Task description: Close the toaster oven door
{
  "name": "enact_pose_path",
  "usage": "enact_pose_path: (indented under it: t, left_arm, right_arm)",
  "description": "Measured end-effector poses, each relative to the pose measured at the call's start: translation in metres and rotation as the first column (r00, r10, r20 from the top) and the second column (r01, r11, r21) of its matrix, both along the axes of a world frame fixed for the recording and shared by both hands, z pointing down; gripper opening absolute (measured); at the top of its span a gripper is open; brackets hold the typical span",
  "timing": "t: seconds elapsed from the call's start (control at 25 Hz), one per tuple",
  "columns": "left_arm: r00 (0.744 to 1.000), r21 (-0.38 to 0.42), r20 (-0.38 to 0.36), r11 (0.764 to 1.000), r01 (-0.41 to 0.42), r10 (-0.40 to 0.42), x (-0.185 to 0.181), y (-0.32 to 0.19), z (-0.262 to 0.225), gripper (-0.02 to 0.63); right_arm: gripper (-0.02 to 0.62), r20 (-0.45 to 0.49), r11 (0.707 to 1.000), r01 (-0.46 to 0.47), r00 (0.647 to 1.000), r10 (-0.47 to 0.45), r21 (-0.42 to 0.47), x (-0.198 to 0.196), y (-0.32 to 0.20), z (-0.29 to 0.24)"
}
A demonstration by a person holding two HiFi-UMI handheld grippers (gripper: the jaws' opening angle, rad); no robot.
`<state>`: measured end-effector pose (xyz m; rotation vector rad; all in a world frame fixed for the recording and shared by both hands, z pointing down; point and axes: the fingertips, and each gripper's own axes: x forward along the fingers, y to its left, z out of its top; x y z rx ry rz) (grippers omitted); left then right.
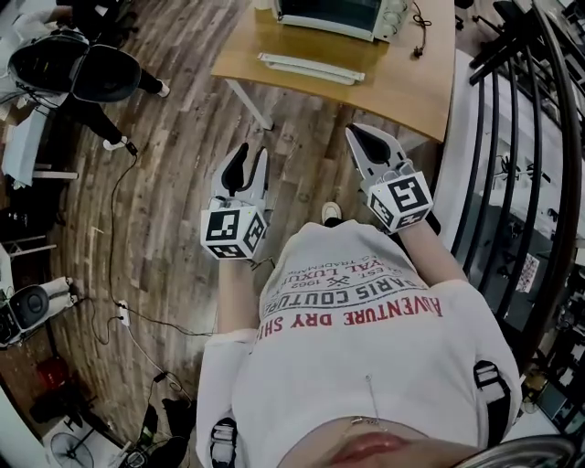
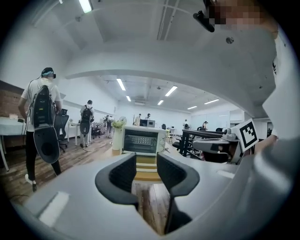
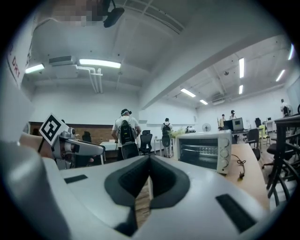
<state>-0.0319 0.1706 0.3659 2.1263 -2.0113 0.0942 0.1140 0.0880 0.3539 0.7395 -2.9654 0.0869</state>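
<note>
Head view: white toaster oven [image 1: 334, 14] stands at the far edge of the light wooden worktop [image 1: 411, 82]. Its glass-fronted door [image 1: 306, 67] is down, folded out toward the person and lying roughly level just in front of the oven body. Black power cable [image 1: 420, 32] lies on the worktop right of the oven.

Left tool [image 1: 249, 151]: grey body, black pads, held in the air over the brown plank floor [image 1: 164, 137], well short of the worktop. In the left gripper view its jaws are spread wide with nothing between them. The oven [image 2: 140, 140] shows far off through the gap, not in contact.

Right tool [image 1: 361, 135]: held level with the left one, nearer the worktop's near edge, also not touching anything. In the right gripper view the black pads [image 3: 136, 176] are pressed together at the tips with nothing between them. The oven [image 3: 204, 150] sits to the right of its line, dials facing the camera.

Background: person with a black backpack [image 2: 42, 117] stands on the floor to the left. Black metal railing [image 1: 512, 137] runs along the right.
</note>
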Motion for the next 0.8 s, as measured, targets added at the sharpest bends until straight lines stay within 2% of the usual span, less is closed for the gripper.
enact_pose_path:
  t: [0.2,0.44,0.8]
  left_arm:
    - [1.000,-0.022,-0.005,1.000,0.006,-0.006,-0.008,-0.057,0.018,0.129]
    - [0.999,-0.106,-0.036,0.994,0.027,-0.031,-0.034,-0.100,0.057,0.129]
    - [0.998,-0.213,-0.060,0.976,-0.040,0.028,-0.083,-0.187,0.111,0.129]
  right_arm:
    - [-0.009,-0.010,0.999,0.027,1.000,-0.027,-0.018,-0.008,-0.055,0.013]
    - [-0.009,0.012,0.997,0.066,0.998,-0.066,-0.038,-0.026,-0.084,0.022]
    - [-0.009,-0.030,0.995,-0.020,0.999,0.017,-0.098,-0.065,-0.157,0.050]
